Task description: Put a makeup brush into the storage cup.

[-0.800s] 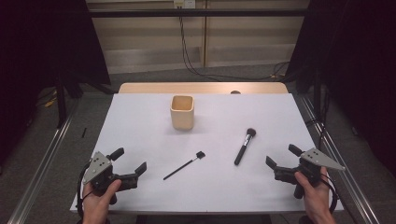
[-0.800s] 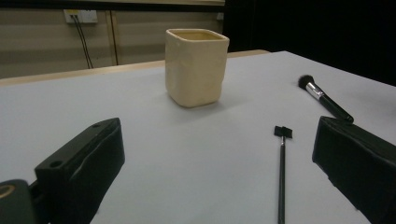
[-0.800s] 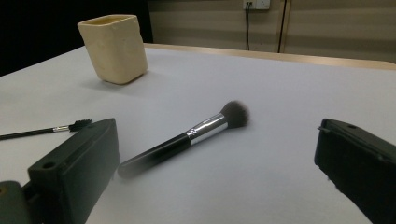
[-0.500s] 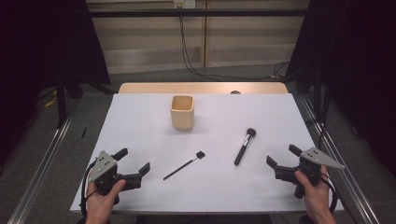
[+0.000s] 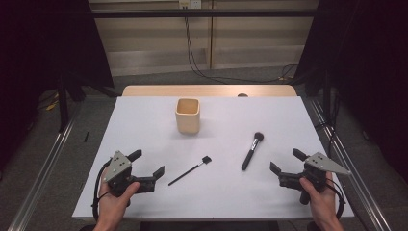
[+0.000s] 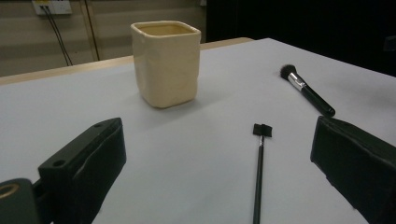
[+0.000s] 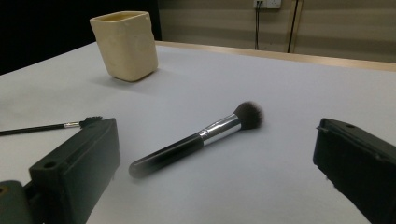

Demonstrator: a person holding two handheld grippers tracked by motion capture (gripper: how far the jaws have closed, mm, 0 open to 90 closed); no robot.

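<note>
Since earlier, our left gripper moves nearer thin brush, jaws wide & empty; approach step, next we close on its handle.

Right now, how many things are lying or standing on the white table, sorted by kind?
Makeup brushes: 2, the thick powder brush and the thin flat-tipped brush
Cream square cup: 1
Total: 3
</note>
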